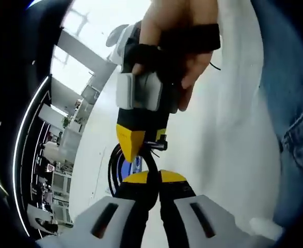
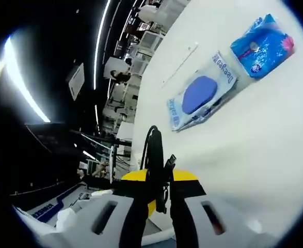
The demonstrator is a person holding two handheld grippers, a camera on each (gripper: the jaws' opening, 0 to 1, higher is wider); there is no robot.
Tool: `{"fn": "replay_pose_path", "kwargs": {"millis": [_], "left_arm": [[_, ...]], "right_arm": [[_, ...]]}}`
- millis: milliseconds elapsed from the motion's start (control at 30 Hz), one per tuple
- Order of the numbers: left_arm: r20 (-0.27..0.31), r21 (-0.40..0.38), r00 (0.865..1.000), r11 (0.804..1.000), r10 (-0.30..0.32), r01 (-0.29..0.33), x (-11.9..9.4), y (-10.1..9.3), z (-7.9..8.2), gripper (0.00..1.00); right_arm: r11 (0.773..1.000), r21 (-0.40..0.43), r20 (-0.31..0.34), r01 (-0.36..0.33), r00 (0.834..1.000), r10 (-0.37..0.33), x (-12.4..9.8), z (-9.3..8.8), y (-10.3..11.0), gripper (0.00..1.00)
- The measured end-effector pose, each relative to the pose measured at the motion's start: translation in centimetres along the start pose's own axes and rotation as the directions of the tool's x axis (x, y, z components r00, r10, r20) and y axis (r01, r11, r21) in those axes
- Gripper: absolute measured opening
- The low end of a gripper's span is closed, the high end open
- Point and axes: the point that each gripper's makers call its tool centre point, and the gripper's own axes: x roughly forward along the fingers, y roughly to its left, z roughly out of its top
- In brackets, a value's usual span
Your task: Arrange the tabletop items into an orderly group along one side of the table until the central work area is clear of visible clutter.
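While both tongs stand closed on nothing, the right gripper (image 2: 156, 206) faces 2 light, slippery, crinkly packs ahead on the white tabletop (image 2: 254, 155): the clear packet with blue oval pad (image 2: 202, 95), the blue plastic pouch (image 2: 262, 45) beyond. Pinch edges. The left gripper (image 1: 155, 206) faces the other tong.

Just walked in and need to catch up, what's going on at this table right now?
A person is tidying a white table with a handheld gripper in each hand. Neither is holding anything: the left gripper and the right gripper both have their jaws closed together with nothing between them. In the left gripper view, the person's hand holds the other gripper over the table. In the right gripper view, two packets lie side by side on the table, untouched: a clear packet with a blue oval inside and a blue packet.
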Motion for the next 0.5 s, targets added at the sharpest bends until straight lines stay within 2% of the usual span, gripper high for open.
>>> {"fn": "replay_pose_path", "kwargs": {"millis": [133,167,200,233,267,333,367,400,467,500], "left_arm": [[0.046,-0.071,0.999,0.997,0.02,-0.017,-0.3,0.6,0.5,0.06],[0.077,-0.137,0.997,0.991,0.021,-0.01,-0.4,0.7,0.8,0.07],[0.095,-0.206,0.995,0.979,0.025,-0.005,-0.5,0.9,0.9,0.08],[0.115,-0.305,0.993,0.952,0.036,0.0,-0.7,1.3,0.8,0.12],[0.137,-0.366,0.99,0.93,0.046,0.008,-0.9,1.7,0.8,0.16],[0.167,-0.519,0.981,0.855,0.1,0.001,-1.6,3.0,0.3,0.21],[0.177,-0.588,0.976,0.809,0.126,0.002,-1.9,3.7,-0.1,0.24],[0.179,-0.672,0.971,0.741,0.156,0.005,-2.2,4.4,-0.8,0.27],[0.184,-0.762,0.963,0.648,0.199,0.011,-2.6,5.4,-1.7,0.35],[0.186,-0.814,0.961,0.579,0.205,0.034,-2.8,5.6,-2.3,0.36]], "right_arm": [[0.998,0.045,0.03,-0.05,0.998,0.049,-0.3,0.4,0.6,0.1],[0.997,0.051,0.041,-0.058,0.998,0.056,-0.6,0.5,0.7,0.1],[0.997,0.045,0.048,-0.062,0.997,0.06,-0.8,0.7,0.8,0.1],[0.997,0.043,0.057,-0.069,0.996,0.066,-1.1,0.9,0.9,0.1],[0.996,0.047,0.068,-0.076,0.995,0.073,-1.3,1.1,0.9,0.1],[0.991,0.07,0.106,-0.114,0.989,0.106,-1.8,1.8,1.3,0.1],[0.987,0.083,0.124,-0.138,0.984,0.127,-2.0,2.2,1.5,0.1],[0.982,0.092,0.143,-0.164,0.978,0.15,-2.3,2.6,1.9,0.1],[0.982,0.076,0.16,-0.174,0.974,0.16,-2.9,3.0,2.3,0.1],[0.982,0.073,0.16,-0.175,0.974,0.161,-3.2,3.1,2.3,0.1]]}}
